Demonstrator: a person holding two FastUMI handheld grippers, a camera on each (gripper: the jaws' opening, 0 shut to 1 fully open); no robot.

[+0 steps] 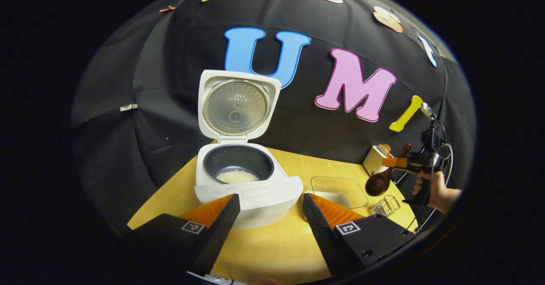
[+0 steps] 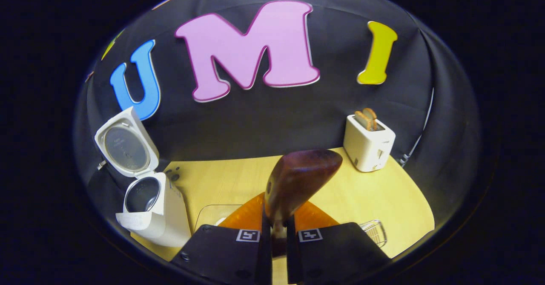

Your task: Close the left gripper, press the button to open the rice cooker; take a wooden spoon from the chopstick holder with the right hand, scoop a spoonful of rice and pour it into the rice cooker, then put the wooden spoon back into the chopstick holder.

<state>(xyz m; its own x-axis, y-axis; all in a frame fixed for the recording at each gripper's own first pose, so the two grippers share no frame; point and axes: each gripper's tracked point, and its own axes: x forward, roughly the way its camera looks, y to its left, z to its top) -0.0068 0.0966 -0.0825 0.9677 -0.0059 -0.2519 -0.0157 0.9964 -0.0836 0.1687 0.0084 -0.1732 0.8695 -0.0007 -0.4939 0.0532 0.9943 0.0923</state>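
The white rice cooker (image 1: pixel 247 191) stands with its lid (image 1: pixel 236 106) up, and a small heap of rice (image 1: pixel 237 176) lies in its dark pot. My left gripper (image 1: pixel 270 200) is open just in front of it, with nothing between its fingers. At the far right a hand (image 1: pixel 440 193) holds my right gripper (image 1: pixel 400 162), which is shut on the wooden spoon (image 1: pixel 379 182) above the table. In the right gripper view the gripper (image 2: pixel 279 227) pinches the spoon's handle, and the spoon's dark bowl (image 2: pixel 300 176) points forward. The open cooker (image 2: pixel 164 217) is at the left. The clear ribbed chopstick holder (image 1: pixel 385 205) (image 2: pixel 375 231) sits beside that gripper.
A clear shallow container (image 1: pixel 338 189) (image 2: pixel 210 214) with rice sits on the wooden table (image 1: pixel 272 246) between the cooker and the right gripper. A white toaster (image 1: pixel 375 159) (image 2: pixel 368 146) with toast in it stands at the back by the black cloth wall.
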